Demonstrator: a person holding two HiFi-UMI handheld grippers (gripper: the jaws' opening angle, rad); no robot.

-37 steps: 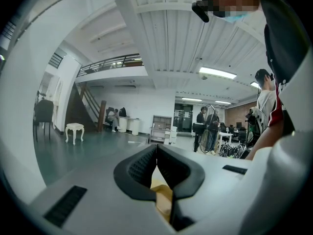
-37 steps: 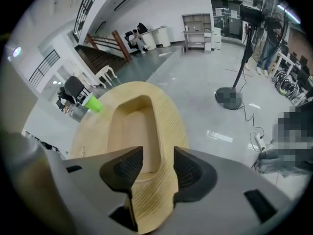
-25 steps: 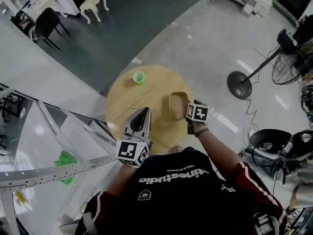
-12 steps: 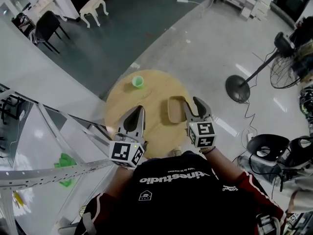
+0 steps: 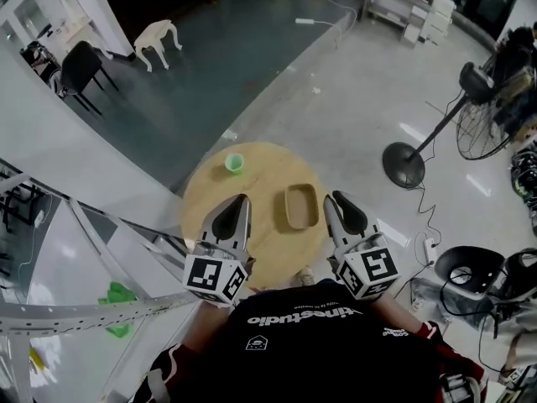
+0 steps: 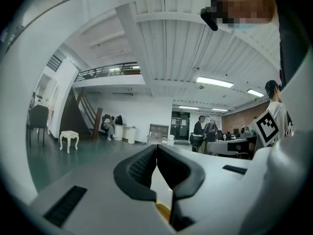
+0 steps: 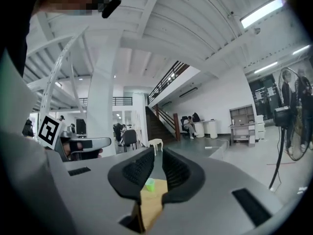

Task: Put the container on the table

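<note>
**Asker:** One container is the task's object. Where is it?

**Describer:** One shallow tan container (image 5: 301, 206) sits flat on the round wooden table (image 5: 267, 183), right of centre, opening upward. Neither tool touches it.

**Asker:** So is the placing done?

**Describer:** I judge so. It rests alone, well inside the rim, where it is unlikely to slide off.

**Asker:** And the grippers?

**Describer:** Both hang over the table's near edge, one on each side of the container. The right gripper (image 5: 333, 200) is just beside it. Its jaws have just been closing and stand a narrow slit apart with nothing between them. Through that slit, the right gripper view shows only tabletop and a small green cup (image 7: 149, 184). The left gripper (image 5: 242, 200) has its jaws pressed together, empty.

**Asker:** Anything else nearby?

**Describer:** Only that green cup, at the table's far edge, well apart from the container. A standing fan (image 5: 409, 164) stands on the pale floor to the right.
</note>
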